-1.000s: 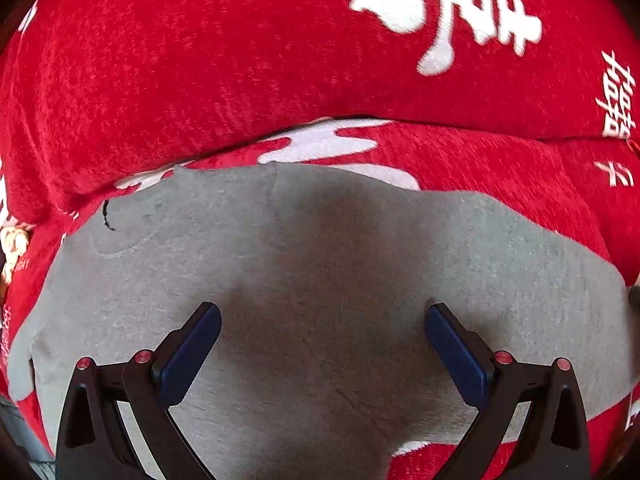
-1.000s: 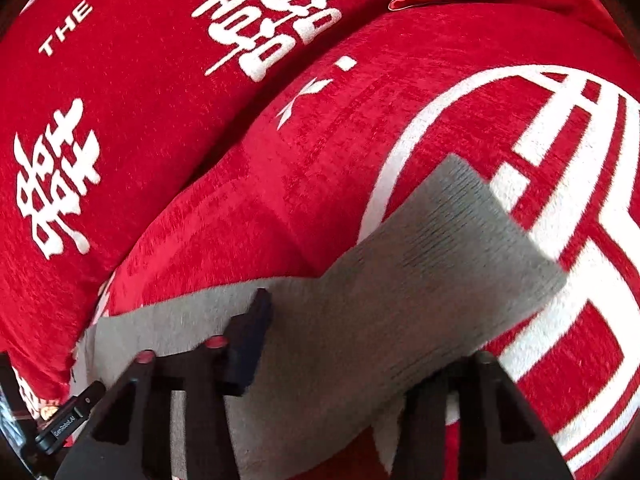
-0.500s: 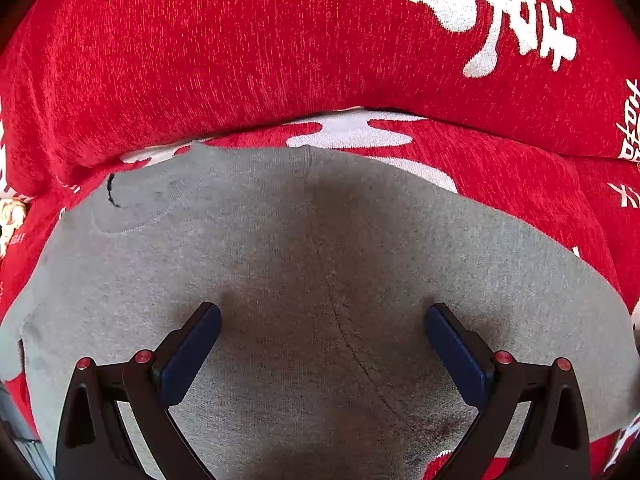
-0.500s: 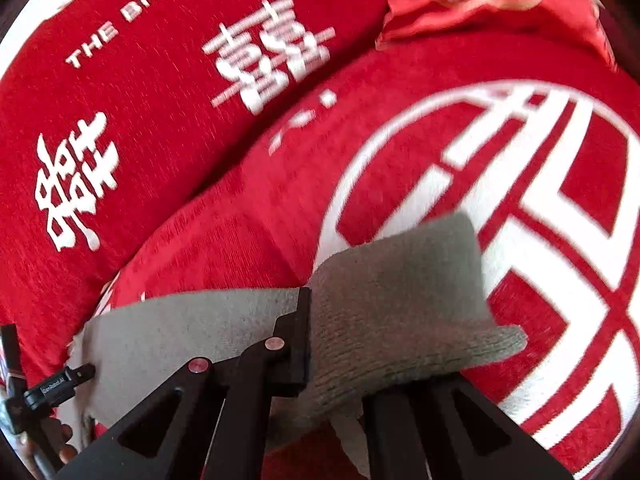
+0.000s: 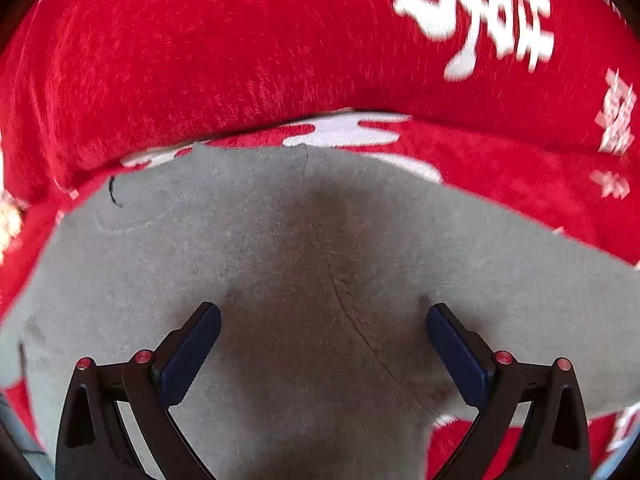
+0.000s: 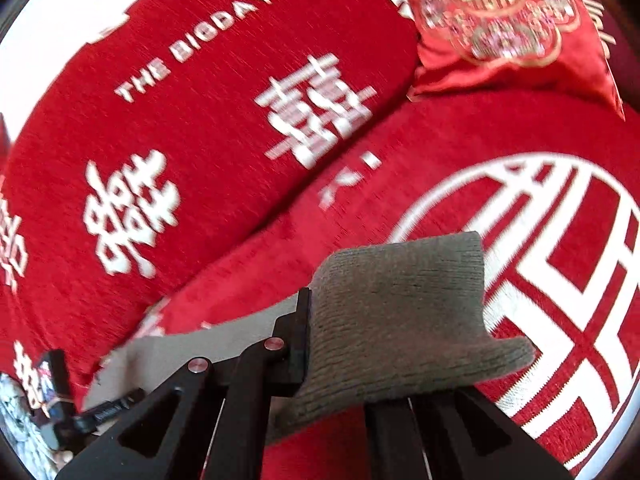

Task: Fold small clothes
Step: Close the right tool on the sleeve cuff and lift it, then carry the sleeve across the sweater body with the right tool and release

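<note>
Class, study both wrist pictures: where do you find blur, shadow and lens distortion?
Left wrist view: the white characters at top right are smeared by motion, a dark shadow lies on the grey garment between the open fingers, and the fisheye bends the cushion edge. Right wrist view: the white lettering is slightly smeared, the ribbed cuff is sharper, and the corners go black.

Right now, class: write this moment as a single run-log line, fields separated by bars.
left gripper: open, over grey sock | right gripper: shut on ribbed cuff, raised | surface: red cover

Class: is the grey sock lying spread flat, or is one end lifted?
One end lifted: the right hand-held gripper pinches the grey sock above the red cover.
</note>
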The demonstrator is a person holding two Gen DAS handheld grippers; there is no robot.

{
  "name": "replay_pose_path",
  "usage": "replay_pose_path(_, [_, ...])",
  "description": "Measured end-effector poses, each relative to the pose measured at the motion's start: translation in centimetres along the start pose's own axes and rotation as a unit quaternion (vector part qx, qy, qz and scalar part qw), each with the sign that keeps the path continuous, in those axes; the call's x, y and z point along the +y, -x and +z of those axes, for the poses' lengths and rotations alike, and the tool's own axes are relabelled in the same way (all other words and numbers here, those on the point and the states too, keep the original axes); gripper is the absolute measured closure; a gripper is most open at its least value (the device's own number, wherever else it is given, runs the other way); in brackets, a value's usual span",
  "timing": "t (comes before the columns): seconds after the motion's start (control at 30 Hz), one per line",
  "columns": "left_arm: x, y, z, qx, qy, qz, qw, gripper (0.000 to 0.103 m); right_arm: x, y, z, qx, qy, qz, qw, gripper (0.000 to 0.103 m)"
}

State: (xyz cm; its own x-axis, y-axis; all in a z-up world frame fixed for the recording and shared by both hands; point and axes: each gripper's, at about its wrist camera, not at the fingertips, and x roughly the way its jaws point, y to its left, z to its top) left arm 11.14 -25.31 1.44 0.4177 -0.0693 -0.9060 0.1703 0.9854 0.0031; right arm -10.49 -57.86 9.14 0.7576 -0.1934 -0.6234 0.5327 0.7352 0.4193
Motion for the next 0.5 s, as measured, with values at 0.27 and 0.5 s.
replay_pose_path(0.27, [2.0,0.7,-1.7,0.022,-0.031,-0.022,0.9990,0.000,8.5,3.5,1.4,-0.025,0.049,0.041,0.998,0.098])
replay_pose_path(0.5, [9.4,3.7,-2.4,0.001,0.028,-0.054,0.9982,0.000,18.1,5.8,-0.2,-0.040,0.116,0.064,0.990,0.098])
